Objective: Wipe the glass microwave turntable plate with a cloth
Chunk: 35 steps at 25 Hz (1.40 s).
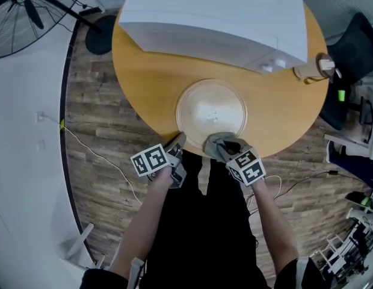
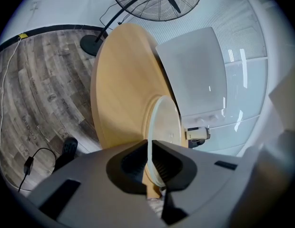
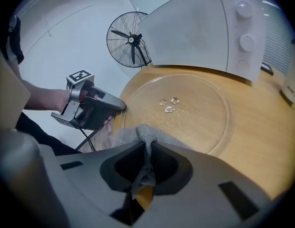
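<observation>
Two tools meet at the near rim of the plate. The left tool point(image 2: 150, 152) is closed narrow on the thin glass edge, its pads pinching the rim at about 7 o'clock of the plate as the head view shows it. The right tool point(image 3: 147, 152) is clamped on a grey cloth point(image 3: 139, 133), which bunches out ahead of the jaws and rests on the rim at about 6 o'clock.

The glass turntable plate point(image 1: 212, 108) lies on the round wooden bench point(image 1: 147, 80), close to the edge nearest the person, with three small glass nubs at its centre. At 12 o'clock of the plate stands a white microwave point(image 1: 216, 14). At 2 o'clock lies a small brownish thing point(image 1: 314, 68), perhaps a roll. At 10 o'clock, off the bench, a standing fan point(image 1: 27, 8) is on the floor.
</observation>
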Available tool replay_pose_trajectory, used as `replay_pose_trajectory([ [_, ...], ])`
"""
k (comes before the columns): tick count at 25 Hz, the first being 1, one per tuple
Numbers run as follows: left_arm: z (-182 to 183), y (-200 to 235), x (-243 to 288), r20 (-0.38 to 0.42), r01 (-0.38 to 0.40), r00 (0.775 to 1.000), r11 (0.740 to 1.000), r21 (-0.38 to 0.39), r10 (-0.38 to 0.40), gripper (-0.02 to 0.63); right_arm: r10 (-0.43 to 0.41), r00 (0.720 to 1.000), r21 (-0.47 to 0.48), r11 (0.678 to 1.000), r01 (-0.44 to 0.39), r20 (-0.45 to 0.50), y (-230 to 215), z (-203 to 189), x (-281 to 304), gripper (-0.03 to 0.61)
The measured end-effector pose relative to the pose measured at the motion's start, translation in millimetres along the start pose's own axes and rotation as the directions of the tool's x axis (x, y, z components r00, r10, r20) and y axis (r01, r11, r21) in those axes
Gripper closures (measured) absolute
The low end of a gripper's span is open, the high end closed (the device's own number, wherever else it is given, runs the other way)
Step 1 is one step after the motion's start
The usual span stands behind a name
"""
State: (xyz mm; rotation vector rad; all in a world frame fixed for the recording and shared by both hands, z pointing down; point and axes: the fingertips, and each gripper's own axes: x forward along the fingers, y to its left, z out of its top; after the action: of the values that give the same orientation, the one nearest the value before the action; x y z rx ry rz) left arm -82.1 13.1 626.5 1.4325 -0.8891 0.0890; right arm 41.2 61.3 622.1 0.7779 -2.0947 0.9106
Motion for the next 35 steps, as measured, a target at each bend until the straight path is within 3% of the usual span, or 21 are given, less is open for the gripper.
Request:
replay_pose_trajectory([
  [5, 0.0, -0.7, 0.2, -0.003, 0.002, 1.0, 1.0, 0.018, -0.002, 0.591, -0.071, 0.997, 0.009, 0.997, 0.071, -0.006, -28.7, -3.4, -14.0, 0.531],
  [11, -0.9, -1.8, 0.5, -0.018, -0.004, 1.0, 0.999, 0.042, 0.005, 0.591, -0.122, 0.992, 0.099, 0.988, 0.119, 0.017, -61.2, -0.7, -27.2, 0.528],
  [23, -2.4, -2.9, 2.2, -0.036, -0.016, 0.999, 0.996, 0.087, 0.019, 0.589, -0.29, 0.952, 0.235, 0.936, 0.262, 0.096, -127.0, 40.7, -33.4, 0.528],
  [30, -2.2, -3.0, 2.7, -0.038, -0.018, 0.999, 0.995, 0.097, 0.022, 0.588, -0.444, 0.889, 0.181, 0.889, 0.421, 0.115, -149.3, 72.3, -28.6, 0.529],
  [35, -2.2, -2.9, 2.8, -0.034, -0.022, 0.999, 0.995, 0.093, 0.025, 0.588, -0.461, 0.878, 0.143, 0.885, 0.443, 0.13, -154.8, 100.2, -14.7, 0.534],
])
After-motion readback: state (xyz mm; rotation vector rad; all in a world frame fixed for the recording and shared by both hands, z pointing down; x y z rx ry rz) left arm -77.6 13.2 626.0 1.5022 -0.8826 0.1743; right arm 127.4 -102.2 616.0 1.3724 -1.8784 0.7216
